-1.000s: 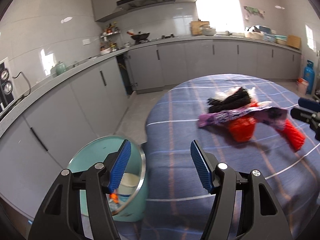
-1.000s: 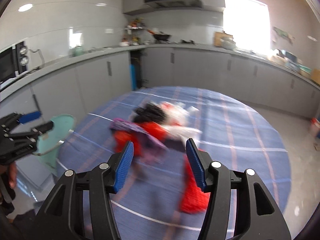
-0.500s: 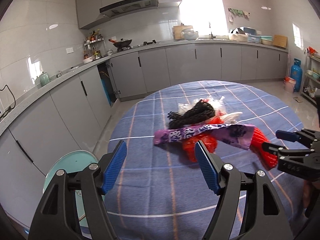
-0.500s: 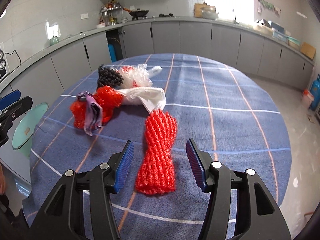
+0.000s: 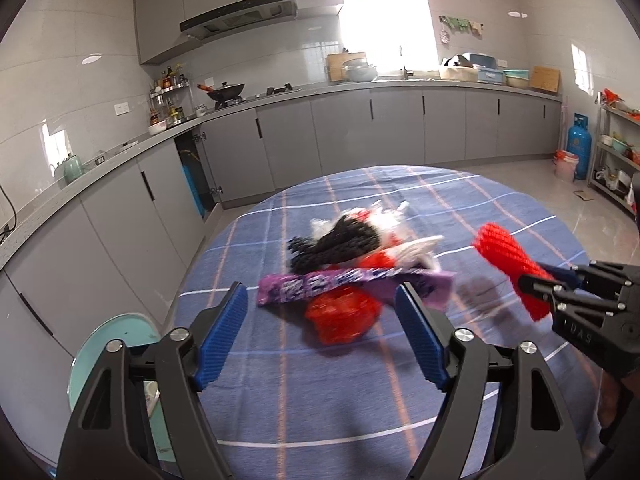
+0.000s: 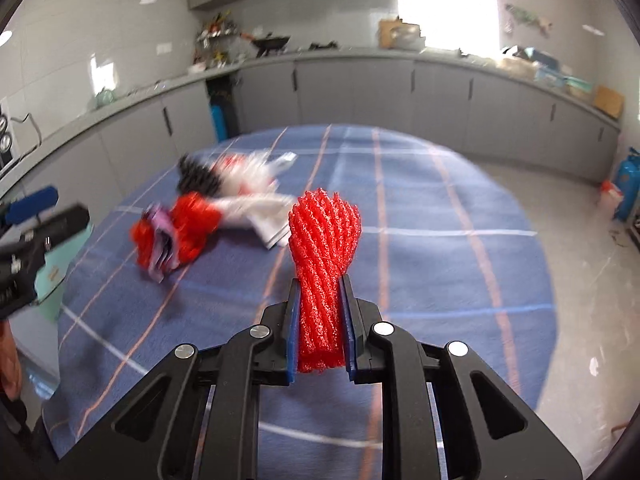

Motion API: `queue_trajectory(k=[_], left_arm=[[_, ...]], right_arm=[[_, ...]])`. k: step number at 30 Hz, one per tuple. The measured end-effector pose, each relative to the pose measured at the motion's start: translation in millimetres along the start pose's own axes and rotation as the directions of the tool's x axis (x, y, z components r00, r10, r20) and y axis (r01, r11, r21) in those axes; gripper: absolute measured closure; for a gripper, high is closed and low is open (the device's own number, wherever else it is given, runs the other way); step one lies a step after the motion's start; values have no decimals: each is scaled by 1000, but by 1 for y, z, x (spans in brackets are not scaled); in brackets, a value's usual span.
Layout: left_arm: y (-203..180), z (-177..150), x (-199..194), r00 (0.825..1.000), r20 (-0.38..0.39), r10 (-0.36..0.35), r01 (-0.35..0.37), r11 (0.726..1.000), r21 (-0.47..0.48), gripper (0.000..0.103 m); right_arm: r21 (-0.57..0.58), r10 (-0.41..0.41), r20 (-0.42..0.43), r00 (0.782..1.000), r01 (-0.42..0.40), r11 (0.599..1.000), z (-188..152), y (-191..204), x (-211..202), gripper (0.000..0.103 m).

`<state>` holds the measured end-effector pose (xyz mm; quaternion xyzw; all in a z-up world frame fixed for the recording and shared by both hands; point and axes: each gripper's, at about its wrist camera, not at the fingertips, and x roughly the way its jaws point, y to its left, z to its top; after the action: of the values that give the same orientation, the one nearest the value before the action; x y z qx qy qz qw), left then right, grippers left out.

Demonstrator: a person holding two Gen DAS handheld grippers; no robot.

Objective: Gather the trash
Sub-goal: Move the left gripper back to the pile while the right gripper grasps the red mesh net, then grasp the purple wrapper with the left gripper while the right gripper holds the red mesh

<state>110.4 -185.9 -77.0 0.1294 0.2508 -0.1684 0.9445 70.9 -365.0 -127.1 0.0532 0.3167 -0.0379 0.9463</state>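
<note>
My right gripper (image 6: 319, 292) is shut on a red foam net sleeve (image 6: 323, 248) and holds it above the blue checked tablecloth (image 6: 440, 272); the sleeve also shows in the left wrist view (image 5: 508, 264), with the right gripper (image 5: 536, 284) at the right. My left gripper (image 5: 322, 312) is open and empty, above the table's near edge, facing the trash pile: a purple wrapper (image 5: 332, 284), a red net (image 5: 344, 316), a black net (image 5: 340, 244) and white plastic (image 5: 416, 248). The pile also lies left of the sleeve in the right wrist view (image 6: 200, 216).
A teal trash bin (image 5: 100, 352) with an open top stands on the floor at the table's left edge. Grey kitchen cabinets (image 5: 360, 132) run along the back and left walls. A blue gas cylinder (image 5: 580, 144) stands at the far right.
My right gripper has closed on the red foam net sleeve and lifted it off the tablecloth. My left gripper has moved closer to the trash pile and stays open.
</note>
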Motion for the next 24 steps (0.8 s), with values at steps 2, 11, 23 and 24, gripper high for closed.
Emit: queue_trajectory(k=[2, 11, 23, 24], left_arm=[[-11, 4, 0, 1000, 10, -7, 7, 1000, 9, 22], [-46, 23, 43, 997, -82, -5, 4, 1000, -11, 19], [-39, 1, 52, 975, -198, -104, 100, 994, -34, 86], [-36, 0, 49, 975, -193, -111, 106, 994, -39, 91]], right_arm=[[12, -16, 16, 1000, 16, 1000, 4, -8, -3, 85], [53, -28, 24, 999, 27, 998, 5, -27, 10, 85], [46, 19, 55, 998, -21, 999, 1, -22, 5, 85], [43, 20, 58, 998, -23, 999, 1, -20, 4, 85]])
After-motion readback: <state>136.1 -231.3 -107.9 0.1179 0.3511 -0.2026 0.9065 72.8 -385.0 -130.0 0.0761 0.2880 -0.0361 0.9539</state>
